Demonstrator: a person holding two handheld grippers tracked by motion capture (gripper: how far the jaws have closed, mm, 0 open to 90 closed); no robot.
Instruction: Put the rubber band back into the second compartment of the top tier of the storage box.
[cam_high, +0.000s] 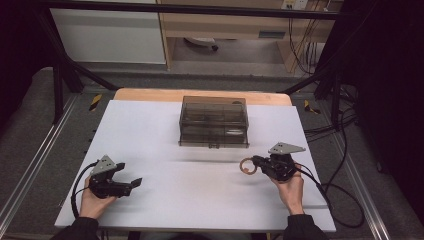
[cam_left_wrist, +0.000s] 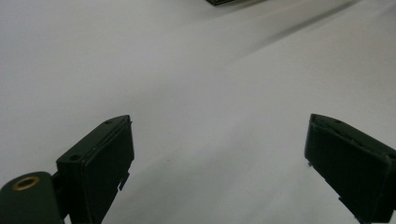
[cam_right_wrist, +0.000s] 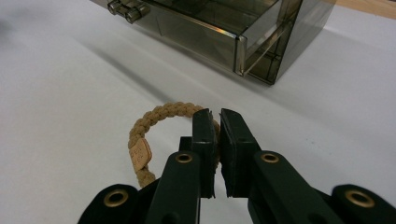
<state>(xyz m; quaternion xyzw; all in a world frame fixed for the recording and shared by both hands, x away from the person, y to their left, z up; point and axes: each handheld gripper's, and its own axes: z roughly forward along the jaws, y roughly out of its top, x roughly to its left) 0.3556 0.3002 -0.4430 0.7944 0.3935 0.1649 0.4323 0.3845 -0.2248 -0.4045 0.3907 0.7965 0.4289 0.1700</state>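
Note:
A tan braided bracelet with a small tan tag rests against the white table sheet; my right gripper is shut on its right side. From above, the bracelet shows as a small ring just left of the right gripper, below the box's right end. A smoky translucent drawer box stands at the table's far middle, its front with twin knobs facing me. My left gripper lies low at the near left, jaws wide apart with nothing between its pads.
The white sheet covers a wooden table whose far edge shows bare. Black cables trail off the right side. A black frame and grey floor surround the table.

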